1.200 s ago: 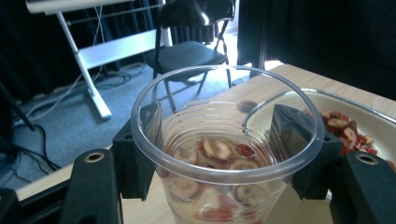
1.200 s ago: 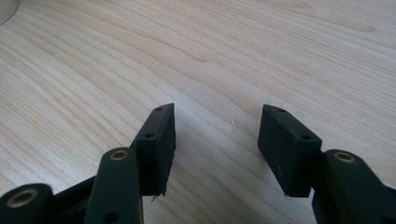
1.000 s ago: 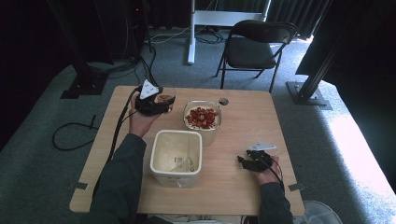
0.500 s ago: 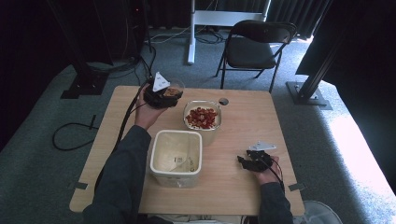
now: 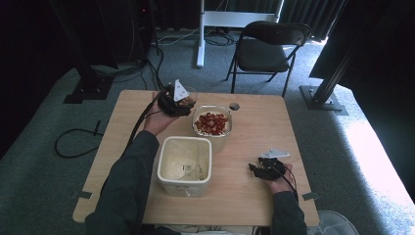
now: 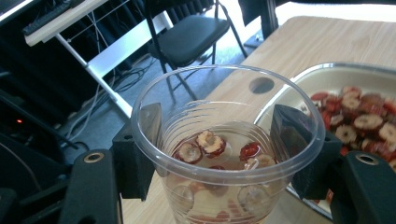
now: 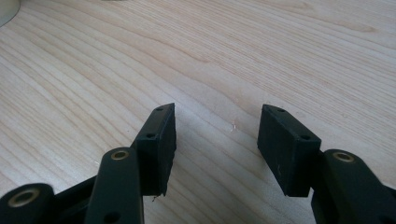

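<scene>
The left gripper (image 6: 219,140) has its fingers (image 6: 140,154) clamped on a clear ribbed plastic cup (image 6: 224,154) of sliced red dates, held above the far left of the light wooden bench (image 5: 264,205), just beside a clear bowl of sliced red dates (image 5: 212,125). A square cream plastic tub (image 5: 185,166) stands nearer the person. The right gripper (image 7: 217,140) rests low over bare wood at the bench's right, its fingers (image 7: 161,140) apart with nothing between them
</scene>
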Tool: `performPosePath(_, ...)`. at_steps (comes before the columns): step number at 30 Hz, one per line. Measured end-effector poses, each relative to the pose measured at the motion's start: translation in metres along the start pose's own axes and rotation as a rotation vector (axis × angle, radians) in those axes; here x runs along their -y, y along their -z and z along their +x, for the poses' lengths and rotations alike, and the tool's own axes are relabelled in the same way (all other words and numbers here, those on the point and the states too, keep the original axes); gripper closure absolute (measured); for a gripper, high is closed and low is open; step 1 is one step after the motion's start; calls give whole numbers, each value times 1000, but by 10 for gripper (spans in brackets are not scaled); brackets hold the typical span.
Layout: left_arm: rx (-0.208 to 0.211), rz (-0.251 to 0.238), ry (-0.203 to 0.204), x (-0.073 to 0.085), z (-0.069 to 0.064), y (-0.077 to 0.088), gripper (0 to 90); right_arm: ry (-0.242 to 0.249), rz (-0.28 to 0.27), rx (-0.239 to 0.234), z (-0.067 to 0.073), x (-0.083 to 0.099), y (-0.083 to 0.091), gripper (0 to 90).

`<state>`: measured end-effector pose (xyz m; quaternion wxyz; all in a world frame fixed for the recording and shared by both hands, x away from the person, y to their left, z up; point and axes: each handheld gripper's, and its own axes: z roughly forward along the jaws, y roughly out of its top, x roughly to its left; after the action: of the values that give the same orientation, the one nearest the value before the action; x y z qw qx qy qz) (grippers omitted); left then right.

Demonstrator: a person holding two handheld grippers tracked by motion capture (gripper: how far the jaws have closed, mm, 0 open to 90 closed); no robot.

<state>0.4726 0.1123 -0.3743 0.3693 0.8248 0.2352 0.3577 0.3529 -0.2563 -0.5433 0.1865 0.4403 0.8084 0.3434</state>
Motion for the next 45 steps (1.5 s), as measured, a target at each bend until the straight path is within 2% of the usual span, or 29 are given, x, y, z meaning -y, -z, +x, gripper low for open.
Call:
performPosePath(11,-30,47,-99,-1,-10,-1,359,-1,-1,1,0,0,0,464)
performPosePath(15,-44,102,-182,-3,-19,-6,357,0,-1,1,0,0,0,464)
performPosePath(17,-44,102,-182,-3,-19,-6,356,1,-1,1,0,0,0,466)
performPosePath(18,-55,101,-224,-10,-25,-7,357,2,-1,0,1,0,0,473)
performPosePath(20,-57,113,-247,-13,-27,-7,357,3,-1,-1,1,0,0,473)
performPosePath(22,-72,135,-301,-15,-32,-8,356,3,-1,-1,1,0,0,473)
performPosePath(25,-89,143,-361,-19,-39,-9,357,5,-1,-2,1,0,0,473)
performPosePath(28,-113,157,-411,-18,-44,-10,357,5,-2,-2,1,0,0,473)
performPosePath(32,-142,209,-522,-17,-54,-13,357,5,-3,-1,1,0,0,473)
performPosePath(33,-142,209,-522,-17,-54,-13,358,5,-3,-1,1,0,0,473)
performPosePath(34,-150,214,-560,-17,-59,-14,357,5,-3,-1,1,0,0,473)
performPosePath(38,-161,224,-635,-19,-68,-17,357,5,-2,-2,1,0,0,473)
performPosePath(41,-157,222,-637,-20,-69,-17,357,5,-3,-3,1,0,0,473)
performPosePath(42,-152,222,-658,-19,-72,-18,358,5,-3,-3,1,0,0,473)
performPosePath(45,-147,231,-665,-19,-72,-18,357,5,-3,-3,1,0,0,473)
